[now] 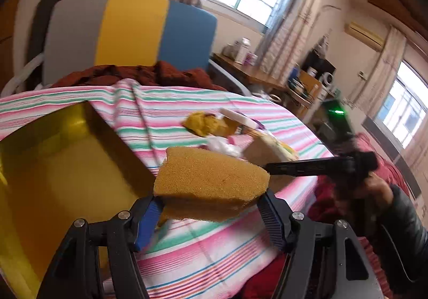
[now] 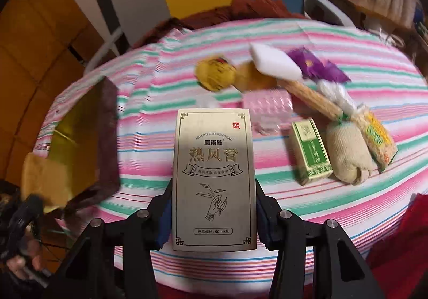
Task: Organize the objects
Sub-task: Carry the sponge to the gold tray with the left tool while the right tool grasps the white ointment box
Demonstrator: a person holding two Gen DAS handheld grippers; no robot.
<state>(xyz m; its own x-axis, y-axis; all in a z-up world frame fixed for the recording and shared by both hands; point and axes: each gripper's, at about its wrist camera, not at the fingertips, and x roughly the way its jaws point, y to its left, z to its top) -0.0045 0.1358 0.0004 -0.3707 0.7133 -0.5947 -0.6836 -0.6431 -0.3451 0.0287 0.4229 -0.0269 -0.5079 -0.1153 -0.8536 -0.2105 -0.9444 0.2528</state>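
A striped cloth point(image 2: 347, 208) covers the surface beneath both tongs. Left of the left gripper point(image 1: 211, 208) sits a glossy yellow-lined box point(image 1: 67, 165). The right gripper point(image 2: 214, 216) clamps a flat, matte grey printed carton point(image 2: 214, 178). The left one pinches a porous, wedge-shaped orange sponge point(image 1: 214, 178).

Box point(image 2: 88, 144): on the cloth point(image 2: 334, 192), far left, open side up.
Sponge point(image 1: 211, 181): between the left gripper point(image 1: 211, 214) fingers, above the cloth, just right of the box.
Carton point(image 2: 214, 178): between the right gripper point(image 2: 212, 216) fingers, middle near.
Pile point(image 2: 294, 90): on the cloth, right and far of the carton.
Chair point(image 1: 128, 31): behind the cloth, far side.
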